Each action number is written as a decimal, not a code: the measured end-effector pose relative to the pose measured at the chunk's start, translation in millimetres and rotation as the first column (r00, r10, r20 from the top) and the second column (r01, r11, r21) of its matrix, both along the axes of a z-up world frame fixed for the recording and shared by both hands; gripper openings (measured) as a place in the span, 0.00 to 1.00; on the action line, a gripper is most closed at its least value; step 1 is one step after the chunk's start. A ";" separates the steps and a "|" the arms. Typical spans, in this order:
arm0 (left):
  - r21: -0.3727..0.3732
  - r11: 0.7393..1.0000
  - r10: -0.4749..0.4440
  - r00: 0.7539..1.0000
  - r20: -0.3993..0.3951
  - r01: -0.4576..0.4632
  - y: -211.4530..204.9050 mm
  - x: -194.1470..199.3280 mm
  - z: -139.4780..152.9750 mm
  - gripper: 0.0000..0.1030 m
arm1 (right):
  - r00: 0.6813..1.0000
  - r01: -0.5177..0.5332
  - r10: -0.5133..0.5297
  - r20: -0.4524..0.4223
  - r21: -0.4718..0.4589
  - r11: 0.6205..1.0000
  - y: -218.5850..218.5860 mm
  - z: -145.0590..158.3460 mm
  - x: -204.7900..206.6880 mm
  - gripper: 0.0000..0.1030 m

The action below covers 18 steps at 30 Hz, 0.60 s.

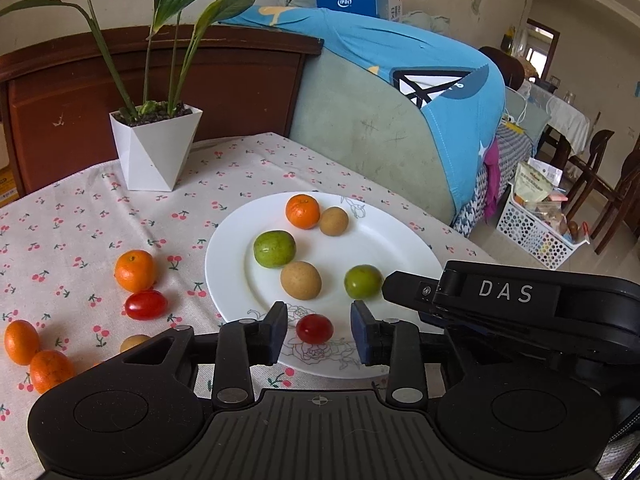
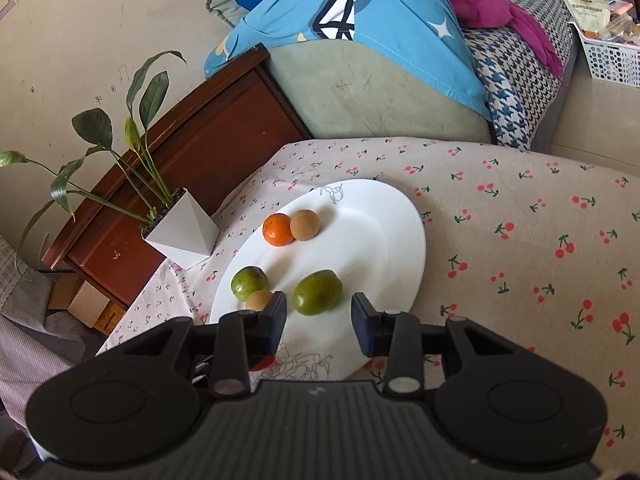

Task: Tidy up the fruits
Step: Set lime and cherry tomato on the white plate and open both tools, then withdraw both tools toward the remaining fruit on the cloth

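A white plate (image 1: 396, 248) holds an orange (image 1: 303, 211), two brown fruits (image 1: 301, 280) and two green fruits (image 1: 274, 249). A red cherry tomato (image 1: 314, 328) rests on the plate's near rim between the pads of my left gripper (image 1: 319, 330), with a gap on each side; the gripper is open. My right gripper (image 2: 319, 322) is open around a green fruit (image 2: 317, 292) on the plate (image 2: 384, 232), and its pads do not touch the fruit. Its black housing (image 1: 500, 300) shows at the right of the left wrist view.
On the cherry-print cloth (image 1: 72, 216) left of the plate lie an orange (image 1: 135, 271), a red tomato (image 1: 145, 305), two more oranges (image 1: 21, 342) and a brown fruit (image 1: 134, 343). A white plant pot (image 1: 154, 152) stands behind them. A sofa (image 1: 360, 128) borders the table's far side.
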<state>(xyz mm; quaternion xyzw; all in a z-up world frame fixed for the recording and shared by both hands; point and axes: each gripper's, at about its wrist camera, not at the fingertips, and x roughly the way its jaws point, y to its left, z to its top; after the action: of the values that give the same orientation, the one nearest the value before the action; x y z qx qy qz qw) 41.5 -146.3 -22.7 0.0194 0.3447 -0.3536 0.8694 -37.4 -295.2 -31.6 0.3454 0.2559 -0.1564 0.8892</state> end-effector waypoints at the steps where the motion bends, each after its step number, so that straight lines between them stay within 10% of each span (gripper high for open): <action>1: 0.003 1.000 0.005 1.000 0.005 -0.006 0.2 -0.9 1.8 0.47 | 1.000 0.004 -0.004 0.002 0.002 1.000 -0.3 0.5 -0.3 0.36; 18: 0.103 0.986 0.129 0.992 0.013 -0.130 55.0 5.7 23.2 0.56 | 0.996 -0.088 0.088 -0.001 0.009 0.996 19.5 7.1 -0.1 0.41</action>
<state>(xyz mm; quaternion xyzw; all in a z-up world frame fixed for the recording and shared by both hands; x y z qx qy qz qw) 47.2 -91.3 0.5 0.0431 0.3605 -0.2778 0.8894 -37.5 -275.7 -24.5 0.3376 0.2722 -0.1163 0.8935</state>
